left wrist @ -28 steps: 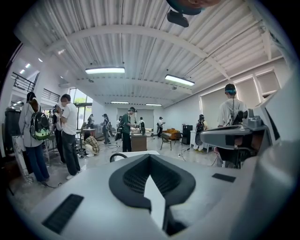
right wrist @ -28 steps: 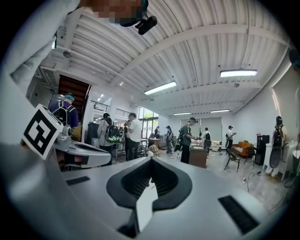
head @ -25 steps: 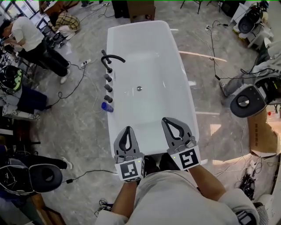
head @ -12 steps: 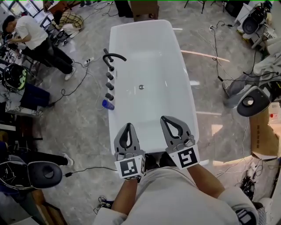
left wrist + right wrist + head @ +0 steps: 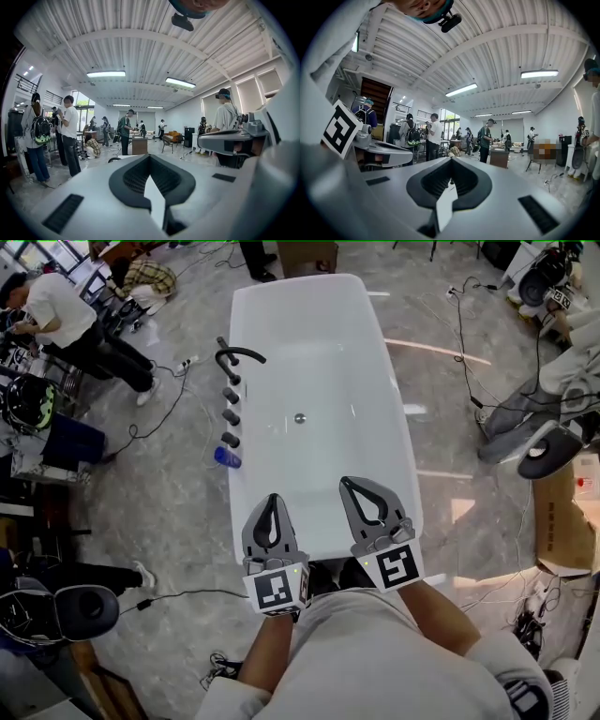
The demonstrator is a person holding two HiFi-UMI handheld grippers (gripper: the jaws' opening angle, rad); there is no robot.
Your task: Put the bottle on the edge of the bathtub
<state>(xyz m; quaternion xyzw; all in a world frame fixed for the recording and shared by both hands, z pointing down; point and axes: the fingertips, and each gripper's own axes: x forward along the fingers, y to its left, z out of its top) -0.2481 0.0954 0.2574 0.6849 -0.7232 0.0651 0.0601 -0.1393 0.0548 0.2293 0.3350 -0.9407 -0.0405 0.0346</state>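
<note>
The blue bottle point(image 5: 226, 457) sits at the bathtub's point(image 5: 328, 343) left rim, well apart from the left gripper point(image 5: 271, 502) and right gripper point(image 5: 348, 485) (both closed on nothing).

no legible text, no readable labels

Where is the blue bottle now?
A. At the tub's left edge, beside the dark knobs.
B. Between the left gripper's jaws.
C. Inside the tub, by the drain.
A: the blue bottle sits at the left edge of the bathtub, at the near end of the row of dark knobs.
</note>
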